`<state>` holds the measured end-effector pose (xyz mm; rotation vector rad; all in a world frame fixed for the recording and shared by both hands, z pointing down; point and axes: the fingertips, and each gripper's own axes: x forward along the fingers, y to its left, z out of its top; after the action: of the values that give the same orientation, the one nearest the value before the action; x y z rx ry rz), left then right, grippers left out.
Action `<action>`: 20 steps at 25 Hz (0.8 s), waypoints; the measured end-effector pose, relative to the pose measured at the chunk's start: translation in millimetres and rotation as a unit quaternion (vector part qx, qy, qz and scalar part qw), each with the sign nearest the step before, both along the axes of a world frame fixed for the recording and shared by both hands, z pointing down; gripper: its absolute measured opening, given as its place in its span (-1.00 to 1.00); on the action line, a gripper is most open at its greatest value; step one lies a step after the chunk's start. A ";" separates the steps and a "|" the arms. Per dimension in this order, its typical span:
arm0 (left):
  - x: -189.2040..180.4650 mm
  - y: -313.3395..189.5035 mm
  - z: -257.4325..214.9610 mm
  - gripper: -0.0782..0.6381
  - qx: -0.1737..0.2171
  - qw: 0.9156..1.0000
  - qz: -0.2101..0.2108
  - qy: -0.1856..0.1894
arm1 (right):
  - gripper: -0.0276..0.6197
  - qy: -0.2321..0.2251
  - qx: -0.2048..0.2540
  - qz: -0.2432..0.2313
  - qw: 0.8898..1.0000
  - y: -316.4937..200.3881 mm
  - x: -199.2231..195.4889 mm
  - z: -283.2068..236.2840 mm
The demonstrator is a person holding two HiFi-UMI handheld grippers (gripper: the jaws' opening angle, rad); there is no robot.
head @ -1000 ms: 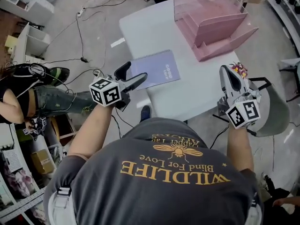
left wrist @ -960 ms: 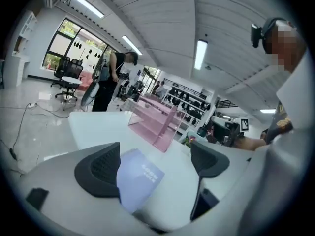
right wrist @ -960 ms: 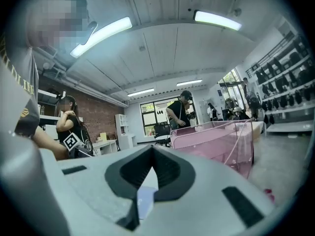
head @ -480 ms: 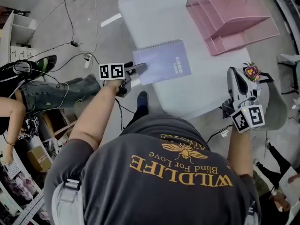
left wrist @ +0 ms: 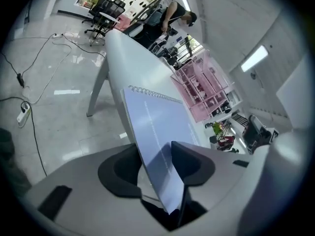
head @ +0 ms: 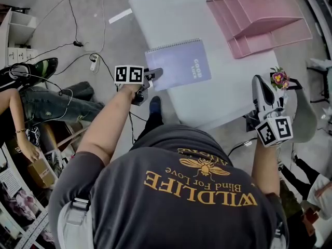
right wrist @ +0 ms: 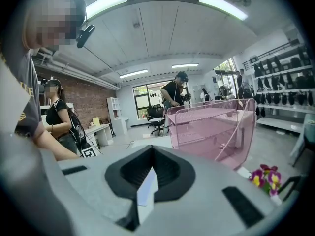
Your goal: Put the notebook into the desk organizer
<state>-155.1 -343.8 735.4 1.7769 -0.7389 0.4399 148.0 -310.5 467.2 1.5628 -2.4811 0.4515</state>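
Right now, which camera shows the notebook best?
Head view: the whole notebook shows, at the table edge. Left gripper view sees it foreshortened between the closing jaws of the left gripper. Right gripper view misses it.

Notebook (head: 179,64): matt lavender card cover, wire spiral along one edge. Desk organizer (head: 259,14): translucent pink plastic, glossy. Table (head: 166,14): smooth white top, matt. Floor (head: 52,30): polished grey, glossy, with reflections.
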 end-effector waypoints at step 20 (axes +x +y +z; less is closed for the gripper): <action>23.9 -11.3 -139.1 -0.70 0.090 0.992 0.003 0.084 | -0.91 -0.003 0.029 0.018 0.999 13.5 13.0 -29.9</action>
<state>-131.2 -355.1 596.3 1.9575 -0.6718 0.2302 161.0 -297.0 437.3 1.6325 -2.4960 0.3920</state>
